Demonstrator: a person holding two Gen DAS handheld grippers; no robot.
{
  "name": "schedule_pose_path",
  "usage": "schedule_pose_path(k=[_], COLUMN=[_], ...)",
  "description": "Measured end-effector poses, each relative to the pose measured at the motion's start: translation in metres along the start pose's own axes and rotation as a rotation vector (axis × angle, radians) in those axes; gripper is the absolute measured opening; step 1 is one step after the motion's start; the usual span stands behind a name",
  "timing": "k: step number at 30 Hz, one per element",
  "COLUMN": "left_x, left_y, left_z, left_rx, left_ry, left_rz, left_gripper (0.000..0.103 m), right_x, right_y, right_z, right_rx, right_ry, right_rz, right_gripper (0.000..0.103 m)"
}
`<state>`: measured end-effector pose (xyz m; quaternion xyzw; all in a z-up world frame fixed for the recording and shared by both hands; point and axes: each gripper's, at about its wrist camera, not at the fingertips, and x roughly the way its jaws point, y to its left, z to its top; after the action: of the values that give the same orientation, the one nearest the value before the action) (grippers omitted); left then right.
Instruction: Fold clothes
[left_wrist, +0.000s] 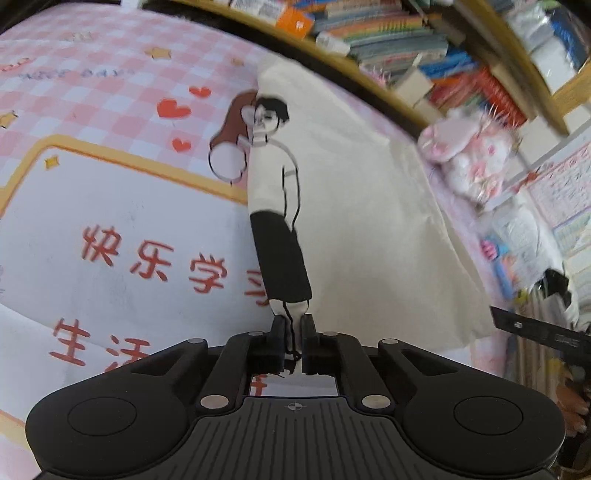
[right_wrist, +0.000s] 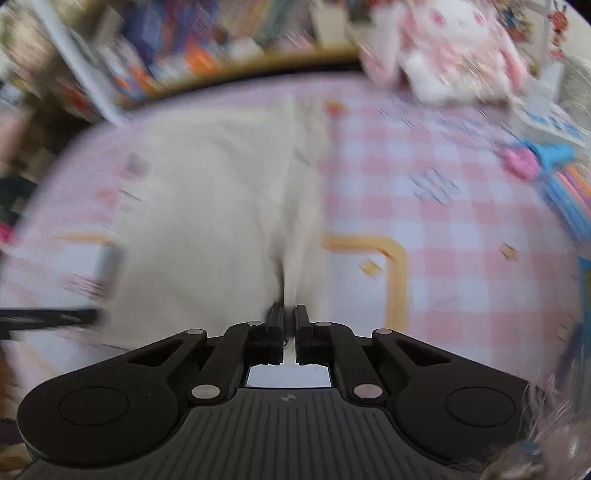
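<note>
A cream garment (left_wrist: 354, 206) printed with a cartoon figure in black trousers stretches away from me over the pink checked cloth (left_wrist: 110, 92). My left gripper (left_wrist: 293, 321) is shut on its near edge, pinching the printed fold. In the right wrist view the same cream garment (right_wrist: 221, 206) appears blurred, and my right gripper (right_wrist: 289, 314) is shut on another part of its edge. Part of the right gripper's black body (left_wrist: 535, 328) shows at the right edge of the left wrist view.
A bookshelf (left_wrist: 406, 40) packed with books runs along the far side. A pink and white plush toy (left_wrist: 472, 155) sits at the table's far right, with blue and pink toys (right_wrist: 535, 158) near it. The cloth carries red characters and a yellow frame (left_wrist: 122, 158).
</note>
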<state>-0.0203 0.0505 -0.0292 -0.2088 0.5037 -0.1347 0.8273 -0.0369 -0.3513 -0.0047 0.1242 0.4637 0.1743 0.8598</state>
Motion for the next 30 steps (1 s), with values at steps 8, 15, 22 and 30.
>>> schedule_pose_path(k=[8, 15, 22, 30], left_x=[0.011, 0.004, -0.009, -0.026], left_y=[0.006, 0.01, 0.026, 0.042], left_z=[-0.003, 0.001, 0.006, -0.002], left_rx=[0.001, 0.006, 0.0, 0.091], left_ry=[0.029, 0.01, -0.008, 0.089], left_rz=[0.014, 0.009, 0.023, 0.033], left_gripper=[0.006, 0.006, 0.005, 0.005], right_x=[0.035, 0.023, 0.035, 0.038], right_y=[-0.017, -0.012, 0.004, 0.036], right_z=[-0.014, -0.011, -0.023, -0.042], right_rx=[0.005, 0.041, 0.057, 0.032], right_ry=[0.086, 0.047, 0.092, 0.161], right_rz=[-0.139, -0.154, -0.134, -0.094], right_gripper=[0.005, 0.027, 0.033, 0.011])
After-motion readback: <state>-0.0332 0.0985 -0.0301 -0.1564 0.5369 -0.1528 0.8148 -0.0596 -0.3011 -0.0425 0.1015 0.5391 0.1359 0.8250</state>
